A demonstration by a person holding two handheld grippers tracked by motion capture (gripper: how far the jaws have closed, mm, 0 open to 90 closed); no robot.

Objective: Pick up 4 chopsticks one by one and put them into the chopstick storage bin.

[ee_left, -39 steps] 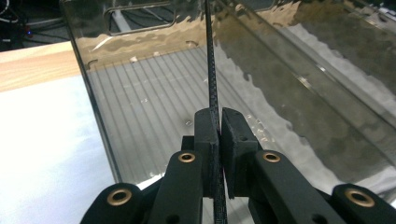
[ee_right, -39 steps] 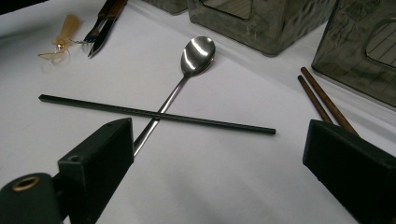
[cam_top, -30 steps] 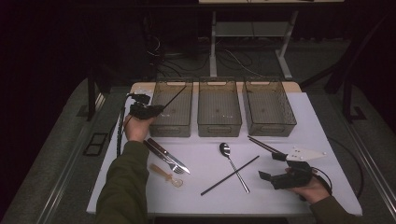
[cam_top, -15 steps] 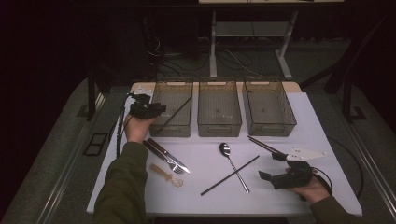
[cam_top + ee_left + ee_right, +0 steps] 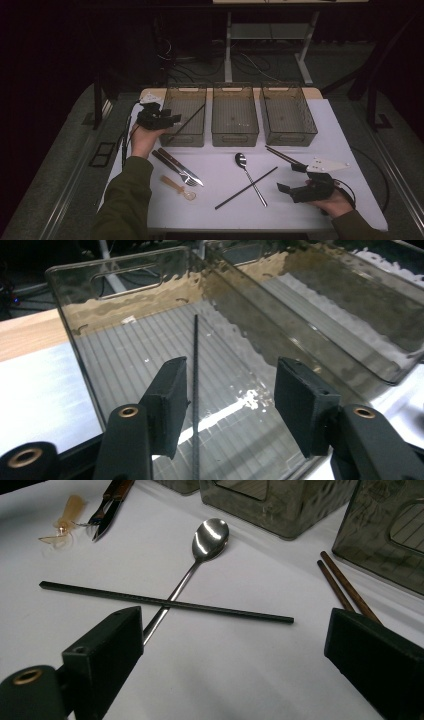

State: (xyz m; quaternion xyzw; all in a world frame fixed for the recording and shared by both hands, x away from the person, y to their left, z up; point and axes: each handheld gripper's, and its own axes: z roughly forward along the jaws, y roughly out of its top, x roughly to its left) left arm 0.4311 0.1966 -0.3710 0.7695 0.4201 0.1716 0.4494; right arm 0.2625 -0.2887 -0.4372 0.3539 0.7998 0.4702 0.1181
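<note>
My left gripper (image 5: 171, 119) (image 5: 232, 366) hovers over the left end of the left clear bin (image 5: 196, 138) (image 5: 110, 295). Its jaws have just been opening and now stand apart. A black chopstick (image 5: 187, 122) (image 5: 195, 375) lies slanted inside that bin, between the jaws and close beside the left pad (image 5: 170, 400), not pinched. My right gripper (image 5: 290, 179) (image 5: 235, 615) rests low at the table's right front, wide open with nothing in it. Just ahead of it a second black chopstick (image 5: 245, 188) (image 5: 165, 601) lies across a metal spoon (image 5: 250, 177) (image 5: 210, 535).
Two more clear bins, middle (image 5: 235, 134) and right (image 5: 289, 134), line the back of the white table (image 5: 225, 220). A knife and fork (image 5: 177, 167) (image 5: 107, 505) and a small amber plastic spoon (image 5: 177, 186) (image 5: 62, 522) lie front left. Brown chopsticks (image 5: 282, 156) (image 5: 345, 587) lie right of the metal spoon.
The left gripper's jaws have opened and let go of the black chopstick, which has dropped lower into the left bin. The right hand has stayed still.
</note>
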